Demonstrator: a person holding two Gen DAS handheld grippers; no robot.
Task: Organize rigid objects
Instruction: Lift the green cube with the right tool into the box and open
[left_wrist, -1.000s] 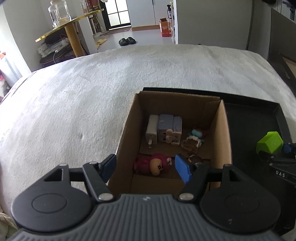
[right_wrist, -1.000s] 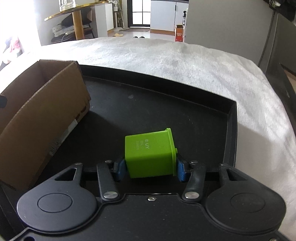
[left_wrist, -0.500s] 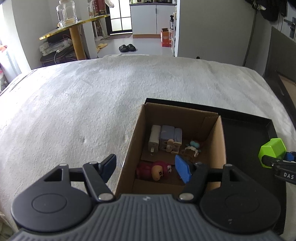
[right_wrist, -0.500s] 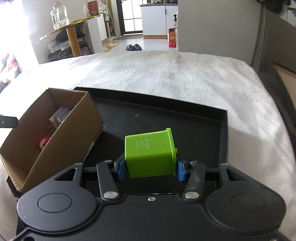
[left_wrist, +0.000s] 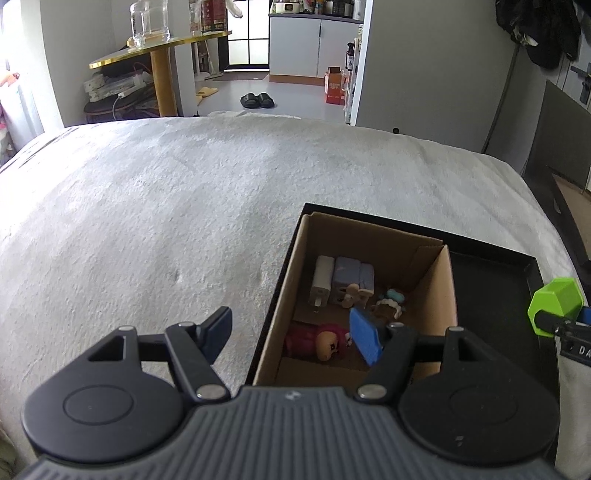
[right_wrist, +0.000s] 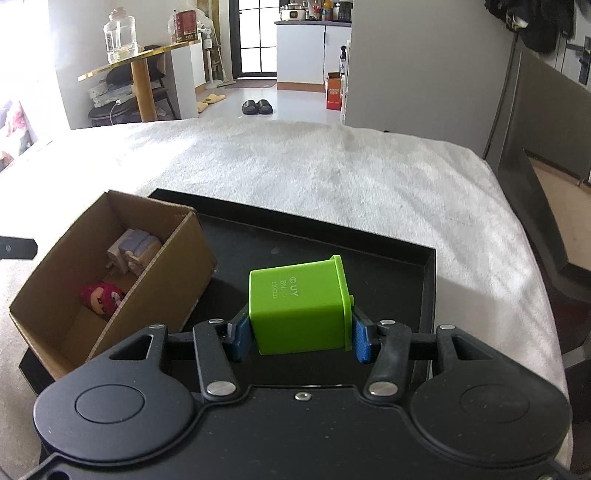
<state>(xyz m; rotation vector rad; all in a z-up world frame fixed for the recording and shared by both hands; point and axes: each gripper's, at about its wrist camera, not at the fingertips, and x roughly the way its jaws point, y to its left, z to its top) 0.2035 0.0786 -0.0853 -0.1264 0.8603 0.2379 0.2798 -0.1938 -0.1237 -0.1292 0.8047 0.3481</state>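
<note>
The green box (right_wrist: 299, 306) sits clamped between the blue pads of the right gripper (right_wrist: 301, 332), jaws narrowed onto its two sides, lifted clear above the black tray (right_wrist: 369, 251), probably so it can be carried over the wall of the cardboard box (right_wrist: 177, 273). That carton stands at the tray's left end and already holds a white charger (left_wrist: 322, 280), pale blocks and a red plush figure (left_wrist: 321, 341), so it seems the collecting place. The left gripper (left_wrist: 291, 334) hovers over the carton's near left wall, jaws wide apart, holding nothing, one pad outside the wall, one above the inside
</note>
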